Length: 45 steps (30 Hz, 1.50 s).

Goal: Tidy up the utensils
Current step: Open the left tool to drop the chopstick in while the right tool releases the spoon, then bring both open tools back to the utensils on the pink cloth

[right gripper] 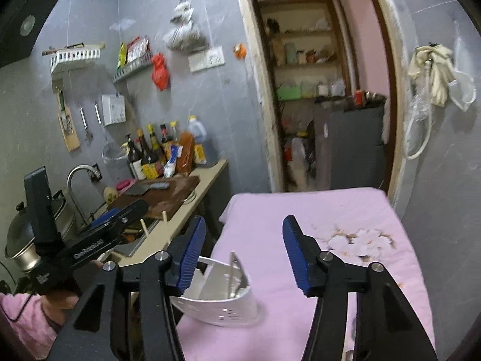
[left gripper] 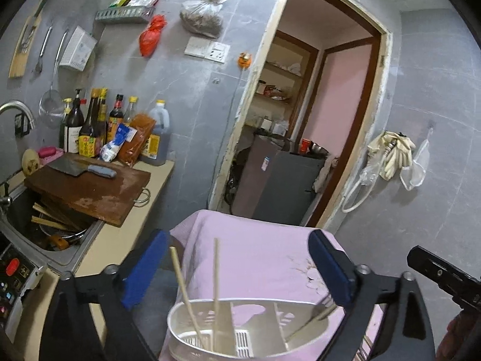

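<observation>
A white plastic utensil holder (left gripper: 240, 331) stands on the pink-covered table (left gripper: 261, 258), right under my left gripper (left gripper: 240, 264). It holds two wooden chopsticks (left gripper: 186, 294) in its left compartment and a metal fork (left gripper: 318, 313) in its right one. My left gripper is open and empty above the holder. In the right wrist view the holder (right gripper: 222, 297) sits low at the left, partly behind my open, empty right gripper (right gripper: 243, 249). The left gripper (right gripper: 99, 237) shows at the left there.
A counter at the left carries a wooden cutting board (left gripper: 90, 189) with a cleaver (left gripper: 81, 168), sauce bottles (left gripper: 99, 126) and a sink (left gripper: 48, 225) holding more chopsticks and dishes. A doorway (left gripper: 303, 120) lies behind the table. A grey wall is at the right.
</observation>
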Motion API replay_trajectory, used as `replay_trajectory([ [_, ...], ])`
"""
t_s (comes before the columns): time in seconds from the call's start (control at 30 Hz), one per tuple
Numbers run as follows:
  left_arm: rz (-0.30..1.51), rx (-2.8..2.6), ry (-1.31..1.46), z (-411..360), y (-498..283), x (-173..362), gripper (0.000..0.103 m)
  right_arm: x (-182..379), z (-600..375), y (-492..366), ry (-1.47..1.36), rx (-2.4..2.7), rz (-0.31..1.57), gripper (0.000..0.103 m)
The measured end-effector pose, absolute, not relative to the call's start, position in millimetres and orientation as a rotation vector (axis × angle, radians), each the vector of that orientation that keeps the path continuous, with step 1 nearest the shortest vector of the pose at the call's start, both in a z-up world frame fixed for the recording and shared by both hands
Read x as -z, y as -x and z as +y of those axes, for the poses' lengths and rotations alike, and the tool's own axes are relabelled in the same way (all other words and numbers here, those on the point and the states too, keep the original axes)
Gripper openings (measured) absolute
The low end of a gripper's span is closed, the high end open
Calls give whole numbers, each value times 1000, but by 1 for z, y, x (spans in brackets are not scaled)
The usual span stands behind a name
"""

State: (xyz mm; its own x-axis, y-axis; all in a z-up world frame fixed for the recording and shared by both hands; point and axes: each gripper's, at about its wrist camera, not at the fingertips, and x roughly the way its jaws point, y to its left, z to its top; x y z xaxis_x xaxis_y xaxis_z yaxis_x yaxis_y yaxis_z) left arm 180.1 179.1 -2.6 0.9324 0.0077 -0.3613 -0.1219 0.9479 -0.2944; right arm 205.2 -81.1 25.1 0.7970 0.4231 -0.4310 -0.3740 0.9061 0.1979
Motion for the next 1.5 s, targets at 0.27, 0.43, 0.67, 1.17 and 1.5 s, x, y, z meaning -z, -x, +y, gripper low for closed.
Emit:
replay_trajectory([
  [0.27,360,-38,227,126,-159,-7,102,-16,-145,-182,-161,-370,432,87],
  [0.43,368,-34,199,83,-150,-3,102,-5,-189,-177,-169,-304,445,99],
  [0.67,362,-60,171,19,-138,8,102,11,-249,-181,-166,-253,455,102],
  [1.17,618,-90,226,-62,-161,103,102,116,-328,-226,-164,-302,618,102],
  [1.5,821,34,250,-80,-180,154,75,179,-323,-250,-170,-433,735,84],
])
